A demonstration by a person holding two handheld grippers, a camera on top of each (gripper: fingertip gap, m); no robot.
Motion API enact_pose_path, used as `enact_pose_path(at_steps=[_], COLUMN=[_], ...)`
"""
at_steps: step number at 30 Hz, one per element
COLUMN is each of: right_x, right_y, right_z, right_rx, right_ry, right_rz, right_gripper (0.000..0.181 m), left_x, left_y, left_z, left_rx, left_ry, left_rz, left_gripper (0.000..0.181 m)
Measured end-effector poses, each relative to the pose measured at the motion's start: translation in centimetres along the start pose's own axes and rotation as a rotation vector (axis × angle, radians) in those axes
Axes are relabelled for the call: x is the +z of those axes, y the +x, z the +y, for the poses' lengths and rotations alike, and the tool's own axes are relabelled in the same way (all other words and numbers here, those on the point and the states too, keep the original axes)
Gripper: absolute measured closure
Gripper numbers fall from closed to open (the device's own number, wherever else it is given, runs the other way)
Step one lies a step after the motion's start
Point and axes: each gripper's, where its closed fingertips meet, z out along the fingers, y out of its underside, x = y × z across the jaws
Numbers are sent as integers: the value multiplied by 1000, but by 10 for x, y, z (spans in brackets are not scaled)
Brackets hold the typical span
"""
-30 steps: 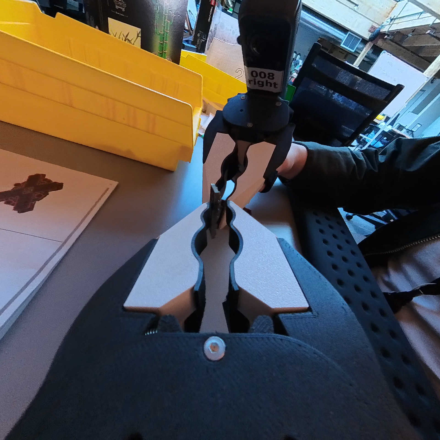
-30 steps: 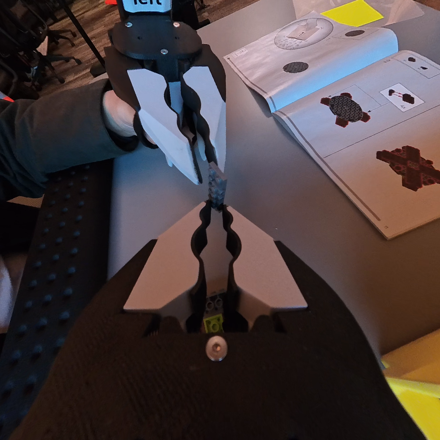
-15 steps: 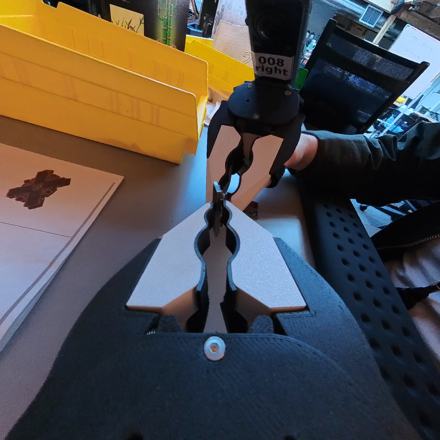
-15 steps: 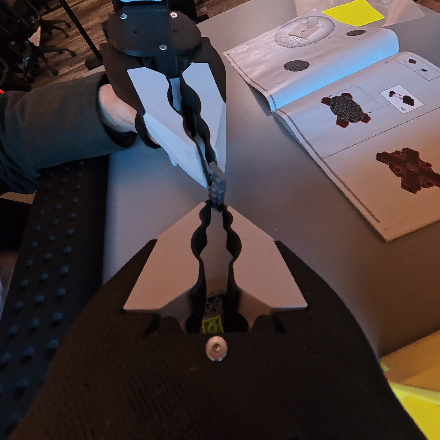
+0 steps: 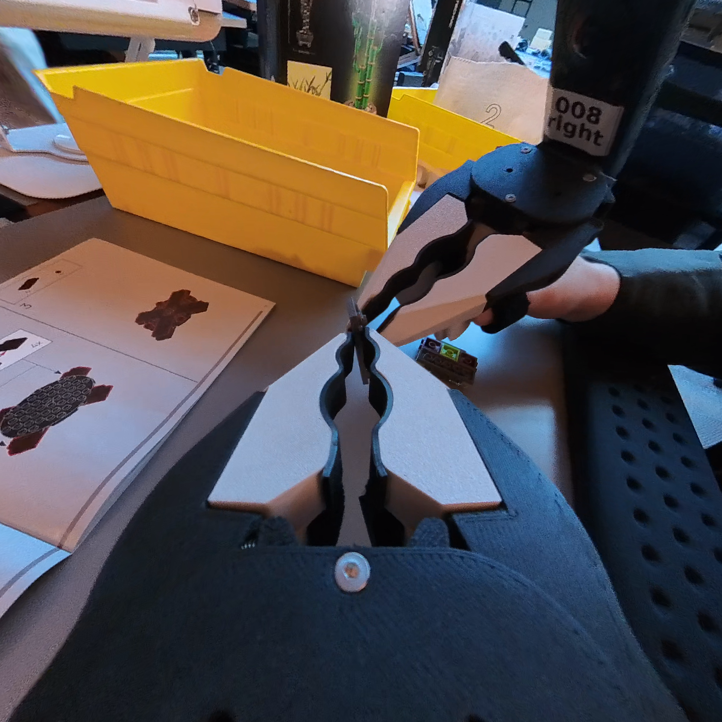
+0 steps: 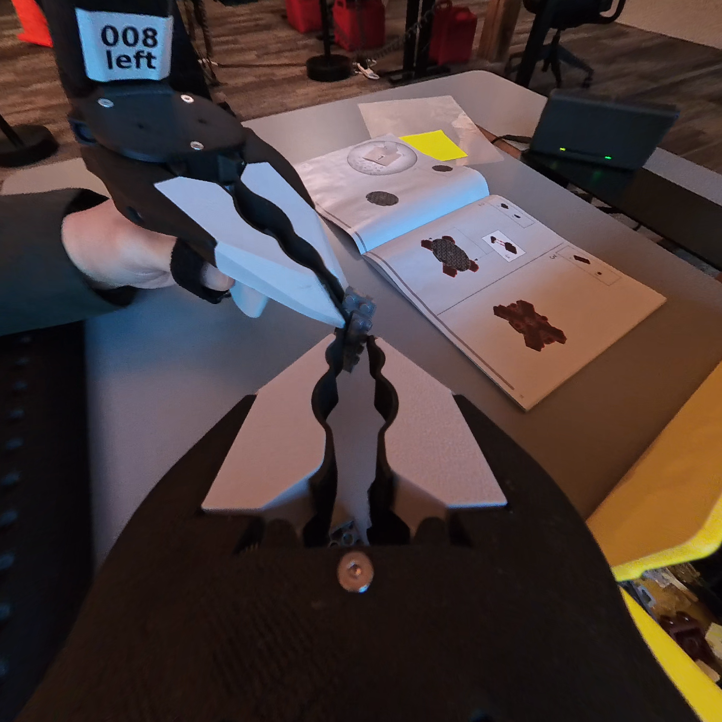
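A small grey studded plate (image 6: 357, 318) is pinched between both grippers above the grey table (image 6: 176, 371); I cannot tell if it is one piece or two pressed together. My right gripper (image 6: 351, 344) is shut on its near end. My left gripper (image 5: 357, 339) is shut on the same plate (image 5: 356, 318), seen edge-on. The two grippers meet tip to tip. The left gripper (image 6: 344, 312) comes in from the upper left in the right wrist view; the right gripper (image 5: 365, 312) comes in from the upper right in the left wrist view. A hand holds each.
A small dark brick assembly with a lime piece (image 5: 445, 359) lies on the table under the right gripper. An open instruction booklet (image 6: 488, 273) lies beside it. Yellow bins (image 5: 234, 187) stand behind. A black perforated mat (image 5: 644, 449) borders the table. A dark box (image 6: 601, 125) sits at the far edge.
Both grippers stay shut on the plate. They have turned relative to each other, so each now meets the other at a slant instead of head-on. The brick assembly on the table has come into view.
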Motion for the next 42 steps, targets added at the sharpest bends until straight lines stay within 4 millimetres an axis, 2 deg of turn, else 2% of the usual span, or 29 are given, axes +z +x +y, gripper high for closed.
enact_pose_path(at_steps=[5,11,21,26,32,38,42], right_x=[2,-2,1,-13,-23,-12,-10], right_y=[1,3,10,20,33,31,32], right_z=[1,-4,-10,-19,-14,4,5], right_rx=[35,284,253,299,315,256,190], right_ry=[-10,49,83,127,145,88,96], right_rz=[2,-93,24,-32,-9,34,81], right_gripper=[173,174,173,174,175,176,177], left_x=[1,1,1,10,27,29,29], left_y=[-2,-2,-11,-8,-10,-19,-23], left_z=[2,-5,-10,-26,-32,-10,-9], left_rx=[-29,-34,-166,-250,-265,-445,-562], left_ry=[-13,9,47,73,67,151,219], left_rz=[-22,-58,-141,-135,-263,-296,-237], left_gripper=[178,178,179,179,179,179,179])
